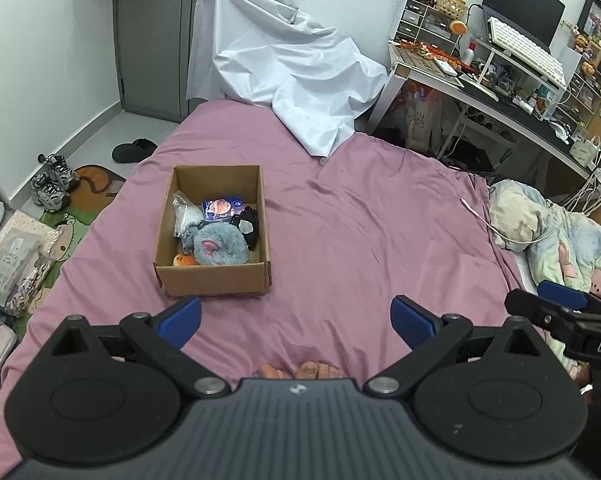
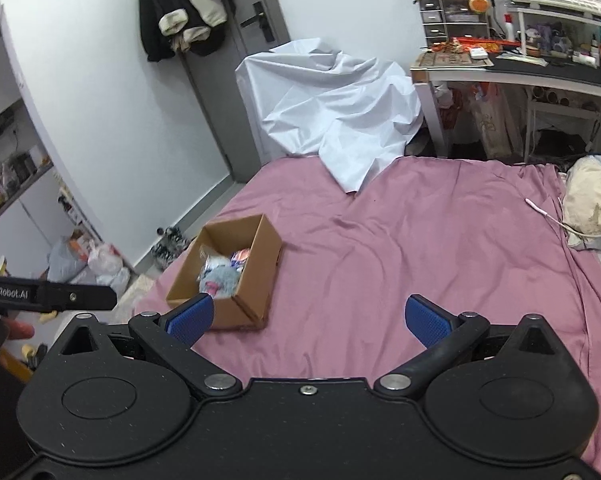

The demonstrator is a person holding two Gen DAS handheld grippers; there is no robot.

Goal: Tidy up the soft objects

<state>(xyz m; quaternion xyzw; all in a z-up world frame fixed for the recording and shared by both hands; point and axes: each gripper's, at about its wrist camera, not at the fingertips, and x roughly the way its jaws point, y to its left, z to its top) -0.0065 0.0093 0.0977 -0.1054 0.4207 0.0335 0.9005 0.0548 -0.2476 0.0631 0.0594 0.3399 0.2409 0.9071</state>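
The left gripper (image 1: 296,318) hangs over the pink bed (image 1: 360,220) with its blue pads spread wide and nothing between them. At eleven o'clock, a cardboard box (image 1: 214,276) rests on the bed, holding a grey plush (image 1: 218,248) and a black plush (image 1: 248,224). At three o'clock, the right gripper (image 1: 560,304) enters.

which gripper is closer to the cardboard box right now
Left. The left gripper hovers open just short of the cardboard box, which sits ahead and slightly left of it. The right gripper, also open, hangs farther off to the box's right.
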